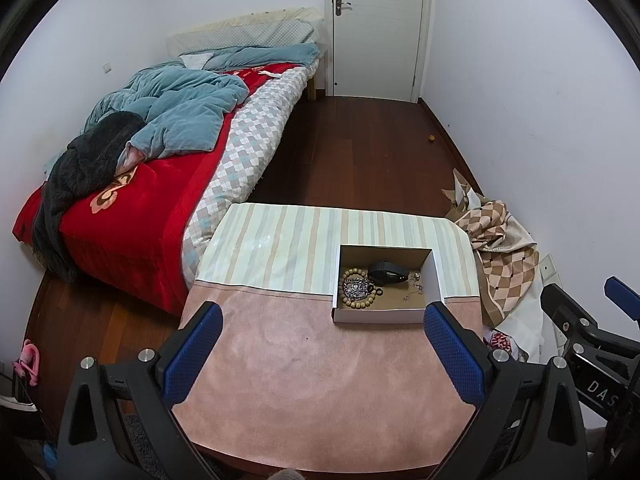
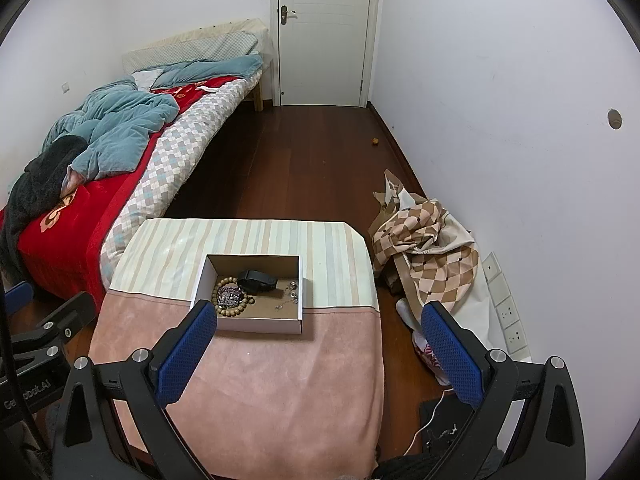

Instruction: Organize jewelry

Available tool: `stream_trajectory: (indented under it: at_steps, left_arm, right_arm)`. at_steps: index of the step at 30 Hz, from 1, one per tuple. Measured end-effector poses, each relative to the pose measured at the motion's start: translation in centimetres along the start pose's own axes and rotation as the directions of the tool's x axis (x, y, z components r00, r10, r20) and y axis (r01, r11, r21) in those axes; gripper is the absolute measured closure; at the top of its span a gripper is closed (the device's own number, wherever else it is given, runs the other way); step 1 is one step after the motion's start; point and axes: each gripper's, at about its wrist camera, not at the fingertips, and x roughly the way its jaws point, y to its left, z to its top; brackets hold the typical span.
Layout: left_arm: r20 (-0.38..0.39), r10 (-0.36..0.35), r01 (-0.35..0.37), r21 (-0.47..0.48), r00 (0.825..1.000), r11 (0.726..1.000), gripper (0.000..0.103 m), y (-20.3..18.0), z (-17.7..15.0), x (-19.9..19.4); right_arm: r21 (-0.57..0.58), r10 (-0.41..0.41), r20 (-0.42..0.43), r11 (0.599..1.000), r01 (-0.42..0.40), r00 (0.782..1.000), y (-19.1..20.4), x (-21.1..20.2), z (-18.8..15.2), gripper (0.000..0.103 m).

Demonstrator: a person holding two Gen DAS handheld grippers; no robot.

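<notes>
Left tongs (image 1: 322, 344) are hovering over the pink near part of the desk (image 1: 312, 380), fingers spread wide, pinching nothing. Right tongs (image 2: 318, 342) are likewise standing spread and holding nothing, with the blue left finger pad (image 2: 188, 354) overlapping the near left corner of the box in that view; whether it is touching cannot be told.

The open cardboard box (image 1: 380, 315) is sitting beyond both tongs, where the pink cloth is meeting the striped cloth (image 1: 280, 244). In the left view it is lying ahead and toward the right finger; in the right view, ahead and toward the left finger.

Inside the box: a wooden bead bracelet (image 2: 224, 307) is lying at the left, ringing a darker sparkling beaded piece (image 2: 229, 295); a black watch-like band (image 2: 257, 280) is resting toward the back; small silver pieces (image 2: 290, 290) are lying at the right, too fine to identify.

Farther out, a bed (image 1: 120, 208) with a red blanket is standing left, patterned fabric (image 2: 424, 248) is lying heaped on the floor at right, and a white door (image 1: 378, 28) is closing off the far wall.
</notes>
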Motion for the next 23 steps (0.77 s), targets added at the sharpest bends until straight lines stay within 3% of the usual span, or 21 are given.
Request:
stream_trajectory:
  at_steps: [23]
  left_arm:
    - [0.010, 0.004, -0.004, -0.014, 1.000, 1.000, 0.000, 0.34, -0.17, -0.21]
  right_arm:
    - [-0.001, 0.001, 0.003, 1.000, -0.001, 1.000, 0.24, -0.31, 0.04, 0.000]
